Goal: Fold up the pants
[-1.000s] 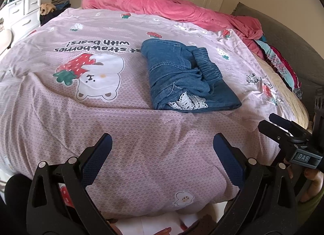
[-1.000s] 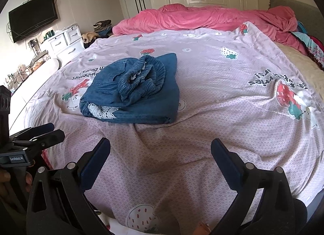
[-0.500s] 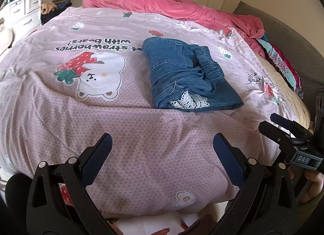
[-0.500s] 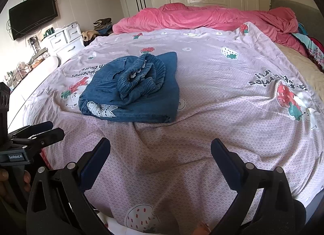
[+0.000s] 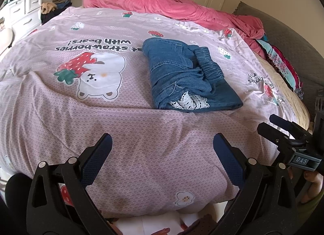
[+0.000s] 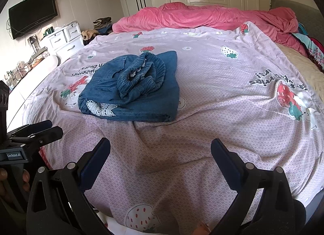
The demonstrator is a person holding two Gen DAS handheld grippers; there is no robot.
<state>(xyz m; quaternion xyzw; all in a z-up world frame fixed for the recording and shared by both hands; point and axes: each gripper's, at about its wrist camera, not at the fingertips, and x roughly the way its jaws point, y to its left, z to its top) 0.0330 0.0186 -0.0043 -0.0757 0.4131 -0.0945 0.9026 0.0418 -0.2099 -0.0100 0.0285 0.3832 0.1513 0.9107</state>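
A pair of blue denim pants (image 5: 186, 77) lies folded into a compact bundle on the pink strawberry-print bedspread (image 5: 101, 117), its elastic waistband on top and white lace trim at the near end. It also shows in the right wrist view (image 6: 137, 89). My left gripper (image 5: 162, 143) is open and empty, held over the near edge of the bed, short of the pants. My right gripper (image 6: 161, 147) is open and empty, also back from the pants. Each gripper shows at the edge of the other's view: the right one (image 5: 283, 131) and the left one (image 6: 34, 131).
A crumpled pink duvet (image 6: 202, 16) lies across the far end of the bed. Colourful fabric (image 5: 283, 66) and a grey headboard (image 5: 293, 38) are along the right. White drawers (image 6: 62, 40) and a wall TV (image 6: 32, 14) stand to the left.
Both grippers have drifted slightly, so the pants sit a touch lower and nearer in the views. The pants have not moved and both grippers stay open.
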